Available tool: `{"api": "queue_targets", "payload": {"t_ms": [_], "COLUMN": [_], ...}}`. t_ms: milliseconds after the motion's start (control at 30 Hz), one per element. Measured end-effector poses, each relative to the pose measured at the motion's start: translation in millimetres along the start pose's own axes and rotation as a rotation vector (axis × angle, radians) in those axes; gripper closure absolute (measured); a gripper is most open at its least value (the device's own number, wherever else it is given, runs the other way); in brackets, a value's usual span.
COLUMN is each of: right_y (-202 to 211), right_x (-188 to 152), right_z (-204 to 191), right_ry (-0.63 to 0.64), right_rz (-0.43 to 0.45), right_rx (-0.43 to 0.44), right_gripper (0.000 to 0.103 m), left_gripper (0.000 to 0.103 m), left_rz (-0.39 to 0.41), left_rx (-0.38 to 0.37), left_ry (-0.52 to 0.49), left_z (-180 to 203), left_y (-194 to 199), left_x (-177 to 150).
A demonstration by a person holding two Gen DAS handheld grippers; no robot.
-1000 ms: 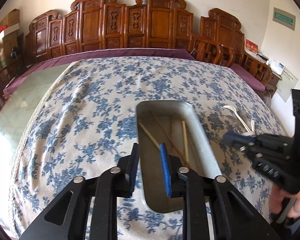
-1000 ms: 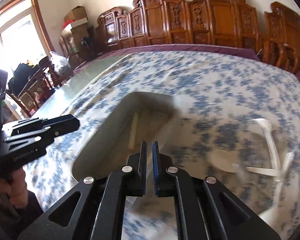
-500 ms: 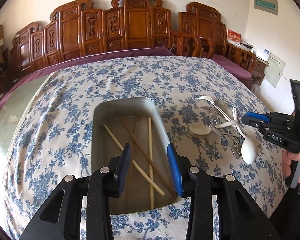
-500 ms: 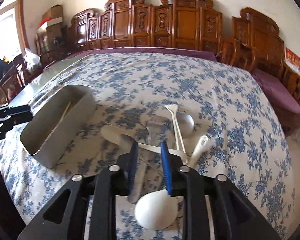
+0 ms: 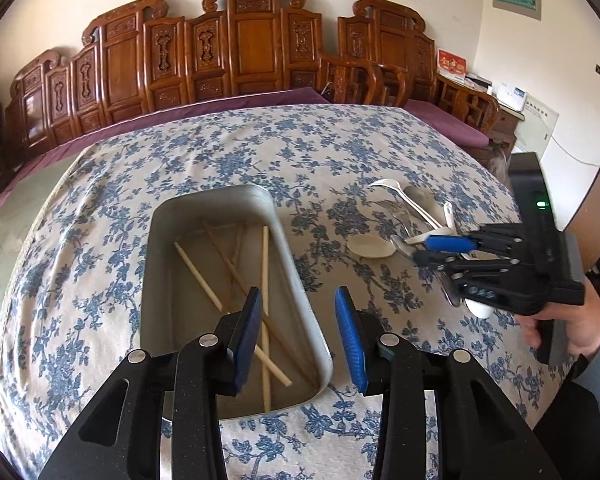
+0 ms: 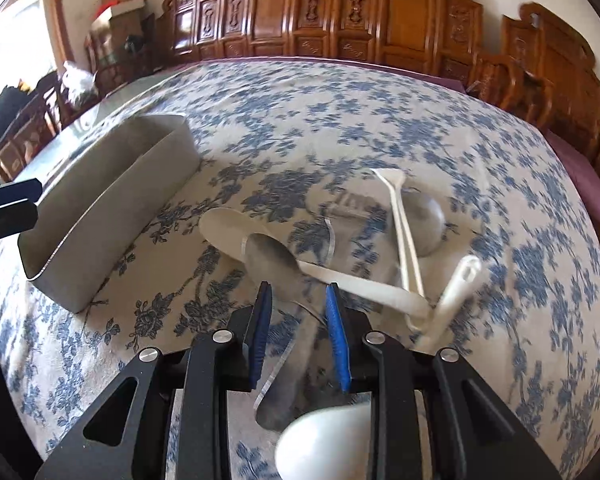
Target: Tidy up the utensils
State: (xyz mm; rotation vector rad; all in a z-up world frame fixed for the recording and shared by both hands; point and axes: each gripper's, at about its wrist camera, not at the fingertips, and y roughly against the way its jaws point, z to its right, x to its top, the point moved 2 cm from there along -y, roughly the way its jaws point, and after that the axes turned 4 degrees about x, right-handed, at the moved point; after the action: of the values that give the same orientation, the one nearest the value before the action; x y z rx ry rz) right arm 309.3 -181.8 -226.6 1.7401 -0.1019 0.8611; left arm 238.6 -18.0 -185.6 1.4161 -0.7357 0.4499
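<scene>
A grey metal tray on the flowered cloth holds several wooden chopsticks. My left gripper hovers open over the tray's near right rim and grips nothing. To the right lies a pile of utensils: a metal spoon, a white plastic spoon, a white fork, a round metal ladle and a white spoon at the bottom edge. My right gripper is low over the pile with its jaws opening. The metal spoon's handle runs between its fingers, untouched by the pads.
The tray stands left of the pile, with the left gripper at its near end. A person's hand holds the right gripper. Carved wooden chairs line the far side of the table.
The right gripper swung from over the tray to the utensil pile, sank toward it and opened from shut. The left gripper's jaws widened and it shifted toward the tray's right rim.
</scene>
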Motion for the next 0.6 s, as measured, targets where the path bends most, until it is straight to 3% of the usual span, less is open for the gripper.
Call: {"api": "queue_targets", "payload": {"t_ms": [200,267,300,367,400,433,600], "right_y": [-11,-13,-13,-11,-8,-4,8], "right_x": [7,8,8,8,8,8,11], "right_z": [-10,-11,-10,-4,-2,0,15], "right_ry": [0.042,0.060,0.061,0.035,0.025,0.023,-0.047], "right_rz": [-0.007,-0.003,0.000,0.003,0.016,0.029,0.061], "right_rx": [-0.035,-0.066,-0.096,-0.079,-0.072,-0.082,-0.056], "right_gripper": [0.060,0.066,0.075,0.079,0.091,0.097,0.101], "left_gripper": [0.067,0.067,0.067,0.067,0.067,0.067,0.067], "left_rz": [-0.005,-0.006,-0.006,-0.007,-0.006,-0.004,0.004], "left_rx": [-0.001,0.001,0.002,0.001,0.001,0.004,0.006], "left_ry": [-0.006,-0.004,-0.002,-0.001,-0.003,-0.007,-0.020], "left_z": [3,4,4,4,5,6,14], "left_y": [0,0,0,0,1,1,5], "left_x": [-2,-2,-3,-3,-3,-4,-3]}}
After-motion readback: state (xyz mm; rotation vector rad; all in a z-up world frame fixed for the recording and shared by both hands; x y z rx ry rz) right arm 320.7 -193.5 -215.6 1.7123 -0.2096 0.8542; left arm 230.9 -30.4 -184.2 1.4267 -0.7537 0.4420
